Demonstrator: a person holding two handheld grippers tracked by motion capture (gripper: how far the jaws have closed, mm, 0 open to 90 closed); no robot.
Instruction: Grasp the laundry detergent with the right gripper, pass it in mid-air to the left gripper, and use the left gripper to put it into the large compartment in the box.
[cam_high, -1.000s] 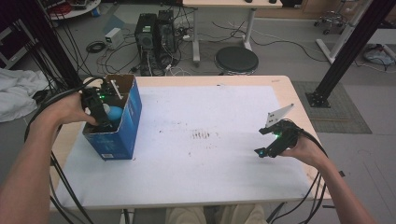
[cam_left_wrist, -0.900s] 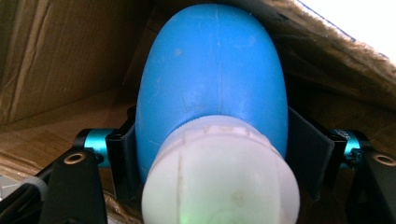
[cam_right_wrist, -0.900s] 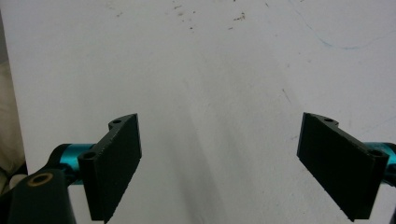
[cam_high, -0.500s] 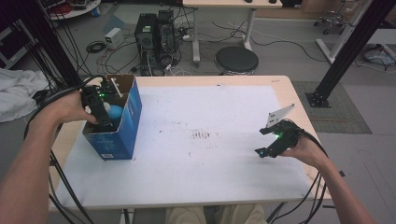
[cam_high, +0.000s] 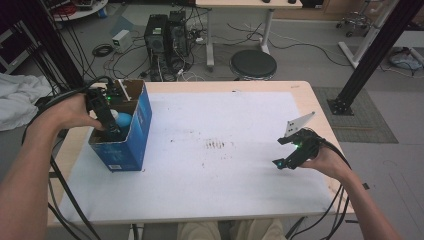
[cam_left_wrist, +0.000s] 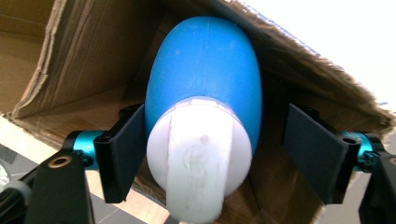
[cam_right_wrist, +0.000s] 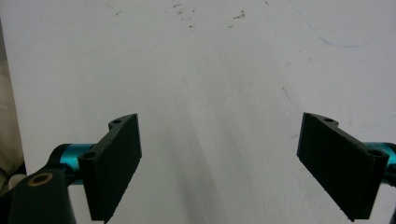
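Blue egg-shaped bulb (cam_left_wrist: 205, 79), white cap, inside blue cardboard box (cam_high: 140, 125)

A lab: computer towers (cam_high: 167, 35), loose floor cables (cam_high: 122, 57) and black frame struts (cam_high: 372, 55).

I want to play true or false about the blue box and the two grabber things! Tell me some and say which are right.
1. The blue and white egg-shaped thing is inside the blue cardboard box. True.
2. The left gripper squeezes it tight. False: the jaws have just been opening, with a gap at one side.
3. The right gripper holds a ball. False: its jaws stand open over the bare white table cover.
4. The box stands at the table's left side in the high view. True.
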